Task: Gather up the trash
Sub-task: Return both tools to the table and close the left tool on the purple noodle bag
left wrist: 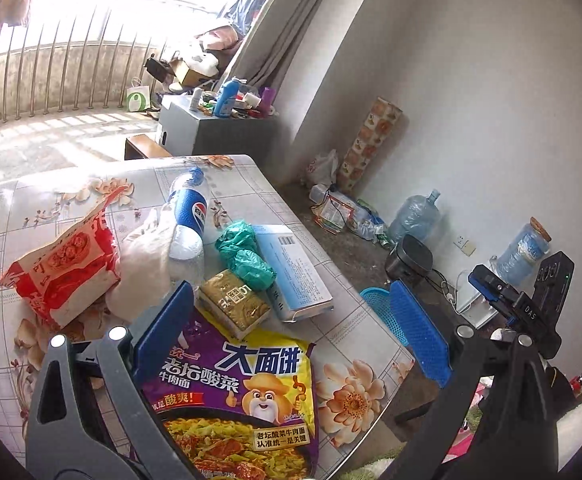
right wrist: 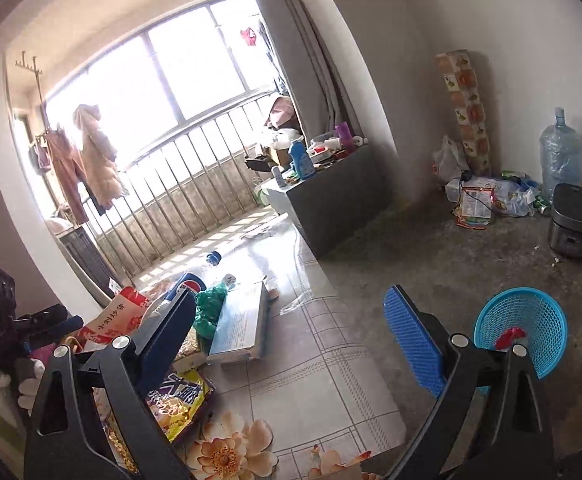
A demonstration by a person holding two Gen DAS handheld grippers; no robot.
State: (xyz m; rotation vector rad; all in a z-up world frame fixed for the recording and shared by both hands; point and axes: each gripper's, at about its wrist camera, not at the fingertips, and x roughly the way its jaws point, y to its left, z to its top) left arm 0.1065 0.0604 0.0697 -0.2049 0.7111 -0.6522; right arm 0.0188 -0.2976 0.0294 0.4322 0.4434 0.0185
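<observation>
Both tongs, left tongs (left wrist: 291, 336) and right tongs (right wrist: 291, 344), gape wide and empty, so I'd lower the left squarely over the purple noodle packet (left wrist: 247, 392) at lower centre of the counter (left wrist: 355, 332), pinching its flat edge.

Right gripper (right wrist: 295, 340) jaws wide apart, nothing between them, over the near edge of a floral-patterned table (right wrist: 323, 392). Table load at left: purple-yellow noodle packet (right wrist: 183, 404), light blue box (right wrist: 243, 324), crumpled green bag (right wrist: 209, 312), red-and-white snack bag (right wrist: 123, 316), Pepsi bottle (right wrist: 191, 282). On the floor at right, blue basket (right wrist: 531, 328) with a red scrap (right wrist: 511, 336) inside. Left gripper (right wrist: 51, 326) at the far left edge.
</observation>
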